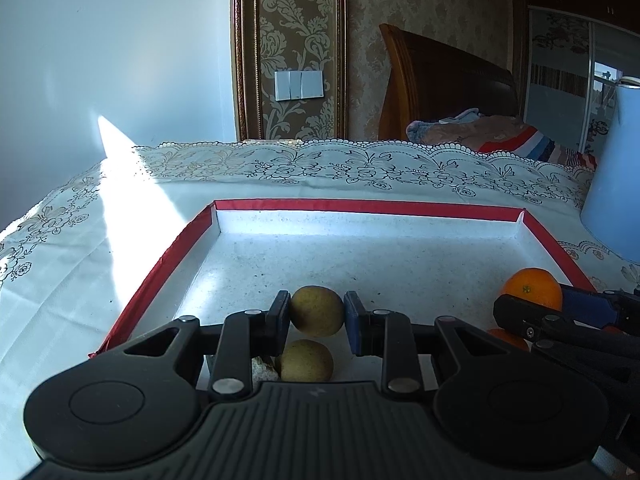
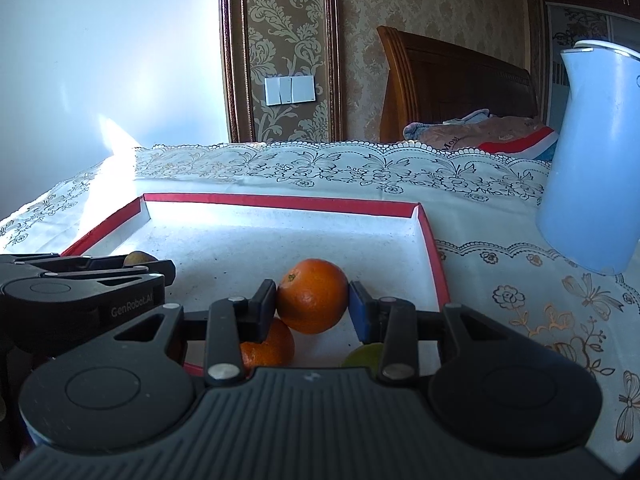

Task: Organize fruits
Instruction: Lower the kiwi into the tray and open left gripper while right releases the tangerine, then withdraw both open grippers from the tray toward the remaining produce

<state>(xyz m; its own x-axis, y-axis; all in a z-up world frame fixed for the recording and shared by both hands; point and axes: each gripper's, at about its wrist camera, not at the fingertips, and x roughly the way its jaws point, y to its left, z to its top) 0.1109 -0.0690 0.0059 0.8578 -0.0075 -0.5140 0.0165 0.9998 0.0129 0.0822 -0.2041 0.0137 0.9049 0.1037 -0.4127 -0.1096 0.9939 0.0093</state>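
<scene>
My left gripper clamps 1 kiwi and my right gripper 1 orange, both over the tray's 6 o'clock edge; I'd lower each gently beside its match before releasing.

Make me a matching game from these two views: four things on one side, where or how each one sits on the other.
Things:
1. brown-green fruit
2. orange
3. blue jug
4. red-rimmed tray

Places:
A. on the lace cloth, right of the tray
B. between the jaws of the right gripper
C. lying on the lace cloth, fruit inside it
D. between the jaws of the left gripper

Pairs: 1-D, 2-B, 3-A, 4-C
</scene>
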